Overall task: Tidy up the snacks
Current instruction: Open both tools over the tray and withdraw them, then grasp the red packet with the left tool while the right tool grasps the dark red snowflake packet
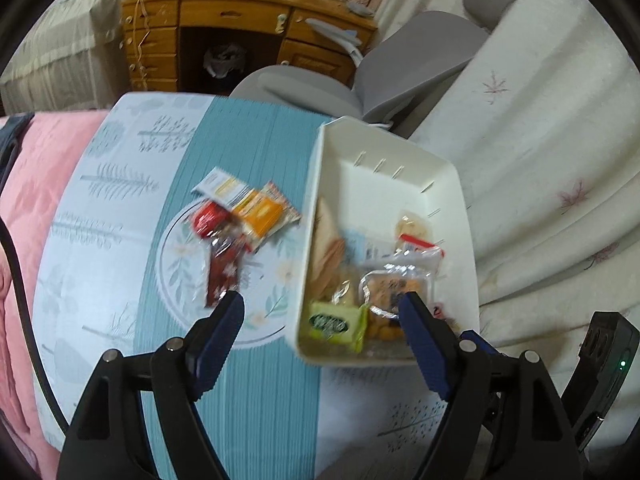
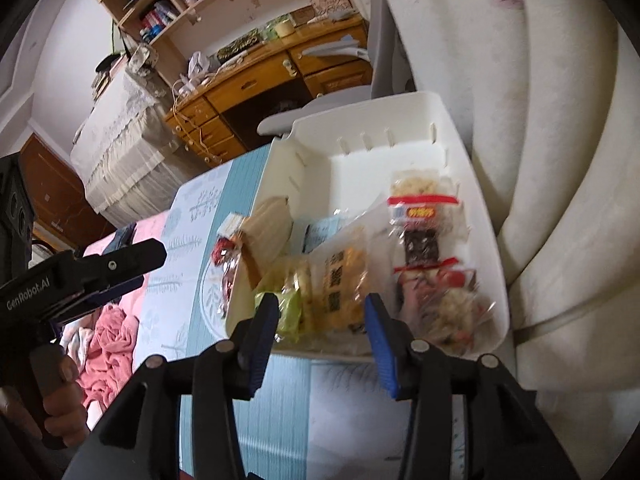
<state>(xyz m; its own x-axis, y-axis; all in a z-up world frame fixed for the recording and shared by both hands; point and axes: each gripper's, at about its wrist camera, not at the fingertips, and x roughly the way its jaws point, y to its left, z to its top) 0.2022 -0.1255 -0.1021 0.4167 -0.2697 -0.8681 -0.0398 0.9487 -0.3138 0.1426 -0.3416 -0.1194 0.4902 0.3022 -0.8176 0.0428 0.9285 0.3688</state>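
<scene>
Loose snacks: a small heap (image 1: 240,220) lies on the tablecloth (image 1: 256,400) just left of the white bin (image 1: 460,216), inside a printed ring of the cloth; it holds an orange packet (image 1: 260,212), a white sachet (image 1: 220,186), a round red sweet (image 1: 206,220) and a long dark red wrapper (image 1: 222,276).
Handling of the heap: I judge all of it light, thin and crinkly; the film looks slick, so a pinch across the flat middle or a sealed end should hold better than a corner.
Dark red wrapper: nearest the left tool, long and narrow; taking it across its width seems easiest.
Round red sweet: likely to roll or squirt out of flat pads; grip it squarely.
Snacks in the bin: a green packet (image 2: 288,308), a yellow biscuit pack (image 2: 340,280) and clear bags with red labels (image 2: 424,216) already sit inside, overlapping; biscuits may crack under a hard squeeze.
White bin: stiff plastic, on the table's right edge next to a white curtain (image 1: 560,160).
Left gripper (image 1: 320,312): jaws wide apart, nothing between them, over the gap between heap and bin.
Right gripper (image 2: 320,312): jaws parted, hovering over the bin's near end, pads clear of the packets, holding nothing.
Person's hand (image 2: 60,400): wraps the left tool's handle.
</scene>
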